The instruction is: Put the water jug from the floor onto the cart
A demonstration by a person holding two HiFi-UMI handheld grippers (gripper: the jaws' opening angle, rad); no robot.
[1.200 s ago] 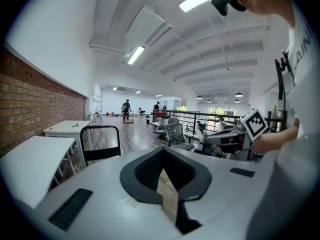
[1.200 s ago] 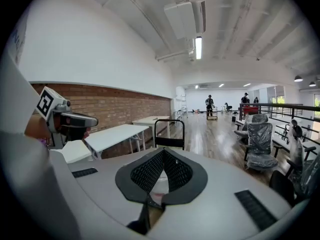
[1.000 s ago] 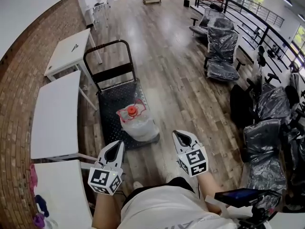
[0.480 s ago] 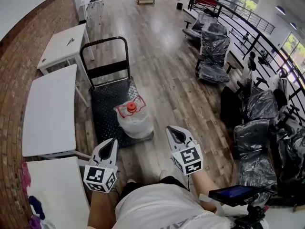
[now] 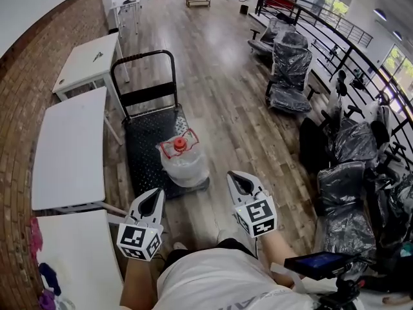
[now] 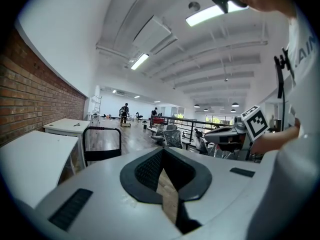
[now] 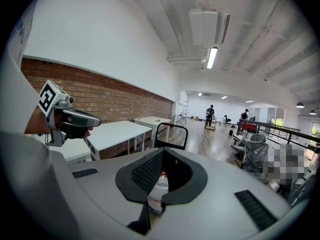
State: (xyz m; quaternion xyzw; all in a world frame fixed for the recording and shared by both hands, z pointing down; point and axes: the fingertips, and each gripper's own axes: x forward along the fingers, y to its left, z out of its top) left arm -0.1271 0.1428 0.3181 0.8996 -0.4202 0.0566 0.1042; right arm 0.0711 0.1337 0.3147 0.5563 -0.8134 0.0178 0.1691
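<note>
- Red-capped and clear-bodied, the water jug (image 5: 184,163) stands upright on the cart (image 5: 143,148), at the near end of its deck, toward the near right corner. The cart's push handle (image 5: 143,57) rises at the far end.
- Its long axis is vertical, cap up. No part of it rests on the wooden floor (image 5: 213,95).
- The left gripper (image 5: 155,197) is held low in front of the person, short of the deck's near edge. Its jaws are drawn together with nothing between them, and only a sliver of floor shows through the gap.
- The right gripper (image 5: 237,181) hangs off the deck's near right corner. Its jaws are likewise closed and empty.
- From both claws the jug lies ahead, in the space between them, and touches neither.
- In the head view it sits a little closer to the left claw. The right gripper view, though, has the jug square in line beyond its closed jaws.
- Judging by this layout, the placing looks done. Any further move would start from clear of the jug, with the jaws needing to part first.
</note>
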